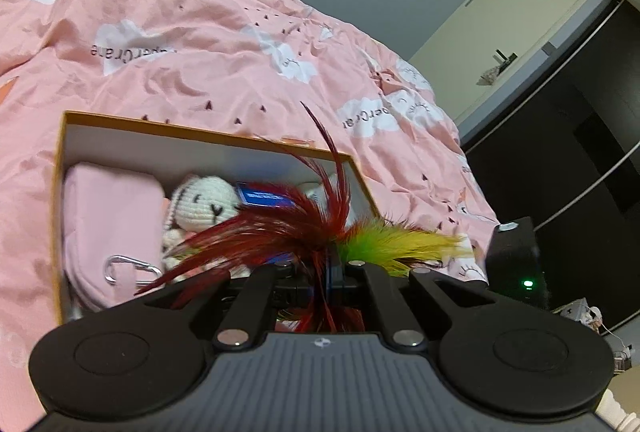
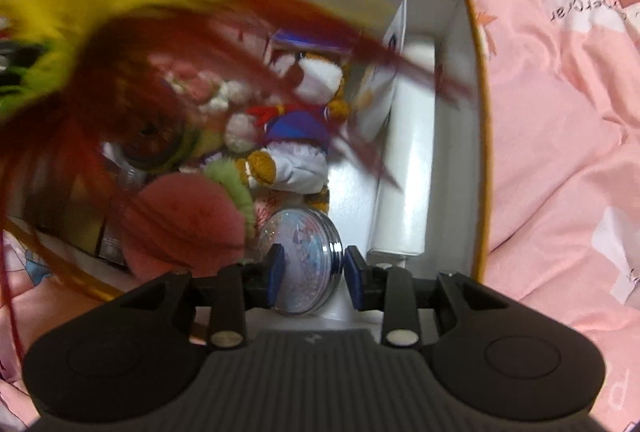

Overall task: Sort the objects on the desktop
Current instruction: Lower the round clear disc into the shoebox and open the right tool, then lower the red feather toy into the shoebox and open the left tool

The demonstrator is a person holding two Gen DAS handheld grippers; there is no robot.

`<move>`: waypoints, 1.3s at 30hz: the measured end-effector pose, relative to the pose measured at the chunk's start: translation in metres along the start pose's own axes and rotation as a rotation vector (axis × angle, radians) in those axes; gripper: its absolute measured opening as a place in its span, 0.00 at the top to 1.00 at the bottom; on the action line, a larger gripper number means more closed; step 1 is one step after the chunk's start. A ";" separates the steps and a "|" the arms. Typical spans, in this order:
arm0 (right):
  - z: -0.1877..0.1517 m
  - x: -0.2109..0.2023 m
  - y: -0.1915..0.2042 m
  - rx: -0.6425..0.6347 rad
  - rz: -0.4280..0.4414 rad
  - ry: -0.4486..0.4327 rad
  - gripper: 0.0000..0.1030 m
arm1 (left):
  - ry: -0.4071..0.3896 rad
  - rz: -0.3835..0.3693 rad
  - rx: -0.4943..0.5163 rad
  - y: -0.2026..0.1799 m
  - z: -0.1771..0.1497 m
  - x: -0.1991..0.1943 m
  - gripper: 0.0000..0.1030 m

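On the left, the left gripper (image 1: 335,274) points forward over the near edge of an open box (image 1: 64,160) that sits on a pink quilt (image 1: 200,32), its fingers pressed together on the stem of a feather toy (image 1: 304,228); red plumes fan out to the left over the box and yellow-green ones spread to the right. Inside the box, from its left wall, lie a pink pouch (image 1: 108,216) with a metal clip (image 1: 128,268), then a white knitted doll (image 1: 204,202), then a blue card (image 1: 264,197) partly behind the feathers. The right gripper (image 2: 314,272) tilts down into the same box (image 2: 482,136) near its right side, its blue-padded fingers (image 2: 354,274) spread a little, one on each side of a round clear case (image 2: 308,264) that stands on edge; whether the pads touch it is hard to tell. In that view, blurred feathers (image 2: 80,32) cover the left part, a pink ball (image 2: 184,220) lies just left of the case, a plush figure (image 2: 296,136) in blue and white lies in the middle, and a white carton (image 2: 412,160) stands along the right wall.
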State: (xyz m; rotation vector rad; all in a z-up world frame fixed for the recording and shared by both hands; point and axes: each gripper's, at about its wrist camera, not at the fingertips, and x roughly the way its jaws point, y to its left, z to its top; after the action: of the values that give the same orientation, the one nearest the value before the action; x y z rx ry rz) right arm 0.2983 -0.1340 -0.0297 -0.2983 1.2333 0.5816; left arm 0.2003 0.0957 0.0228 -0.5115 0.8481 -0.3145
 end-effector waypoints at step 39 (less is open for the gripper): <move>-0.076 -0.099 -0.001 0.091 -0.019 -0.560 0.50 | -0.166 0.302 0.224 -0.064 -0.054 -0.007 0.45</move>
State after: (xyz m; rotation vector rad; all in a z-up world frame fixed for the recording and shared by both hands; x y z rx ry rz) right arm 0.2170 -0.1992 0.0395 -0.0592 0.7116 0.5431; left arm 0.1498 0.0294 0.0326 -0.1935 0.7058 -0.0860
